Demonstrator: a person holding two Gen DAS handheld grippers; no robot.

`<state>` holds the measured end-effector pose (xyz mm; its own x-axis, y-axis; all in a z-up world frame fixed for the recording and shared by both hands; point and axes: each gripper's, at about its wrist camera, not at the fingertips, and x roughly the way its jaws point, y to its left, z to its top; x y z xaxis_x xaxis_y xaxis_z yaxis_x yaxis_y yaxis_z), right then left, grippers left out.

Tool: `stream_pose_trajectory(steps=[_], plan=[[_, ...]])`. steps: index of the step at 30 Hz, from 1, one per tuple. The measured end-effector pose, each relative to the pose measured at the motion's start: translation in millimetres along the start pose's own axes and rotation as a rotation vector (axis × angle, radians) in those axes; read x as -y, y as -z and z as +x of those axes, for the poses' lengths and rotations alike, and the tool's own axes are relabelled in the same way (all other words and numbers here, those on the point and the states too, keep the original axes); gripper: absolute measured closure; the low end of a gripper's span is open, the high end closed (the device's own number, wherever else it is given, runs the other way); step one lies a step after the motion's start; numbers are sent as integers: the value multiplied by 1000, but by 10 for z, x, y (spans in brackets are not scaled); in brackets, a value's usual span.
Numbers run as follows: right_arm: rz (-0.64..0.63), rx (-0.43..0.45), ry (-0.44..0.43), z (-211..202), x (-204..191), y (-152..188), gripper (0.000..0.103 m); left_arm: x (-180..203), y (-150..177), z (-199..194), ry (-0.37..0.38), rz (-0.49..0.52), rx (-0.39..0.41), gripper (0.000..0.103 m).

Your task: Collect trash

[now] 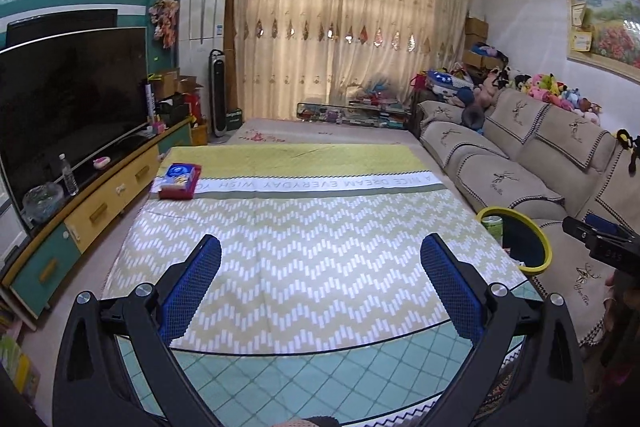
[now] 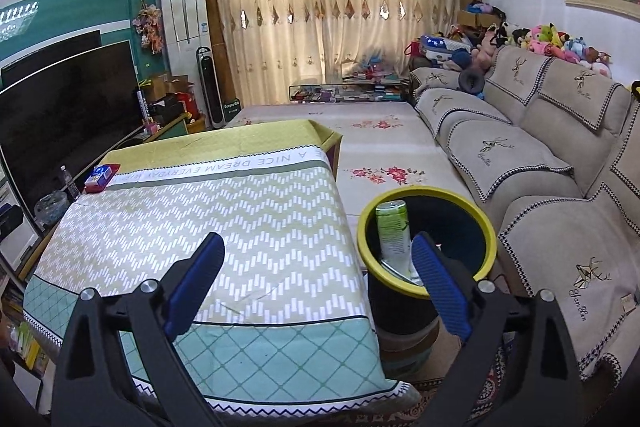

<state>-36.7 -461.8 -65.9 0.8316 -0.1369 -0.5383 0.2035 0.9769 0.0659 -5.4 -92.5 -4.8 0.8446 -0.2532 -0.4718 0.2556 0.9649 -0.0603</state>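
In a living room, I hold my right gripper [image 2: 316,259] over the near edge of a cloth-covered table [image 2: 224,211], its blue pads spread wide with nothing between them. Just beside the table's right edge stands a yellow-rimmed black bin [image 2: 460,201], and a green drink can [image 2: 394,231] leans upright inside it against the near-left wall; my right-hand pad overlaps the bin's rim in the right wrist view. My left gripper [image 1: 320,251] hangs over the same table [image 1: 304,227], jaws also wide apart and empty. From this side the bin [image 1: 536,239] shows at the table's right edge, with the can [image 1: 493,225] poking up just inside the rim. A red and blue box [image 1: 178,181] lies at the far left corner of the cloth, well apart from both grippers. A beige sofa [image 2: 560,187] runs along the right, a dark television [image 1: 72,99] along the left.
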Motion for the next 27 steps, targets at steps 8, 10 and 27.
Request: stream_pose_trajectory(steps=[8, 10, 27], plan=[[-5, 1, -1, -2, -48, -3, 13, -105, 10, -43, -25, -15, 10, 5], [-5, 1, -2, 3, -61, -8, 13, -102, 5, -45, -25, -12, 7, 5], [3, -13, -10, 9, -39, 31, 12, -72, -13, -58, -27, -13, 9, 5]])
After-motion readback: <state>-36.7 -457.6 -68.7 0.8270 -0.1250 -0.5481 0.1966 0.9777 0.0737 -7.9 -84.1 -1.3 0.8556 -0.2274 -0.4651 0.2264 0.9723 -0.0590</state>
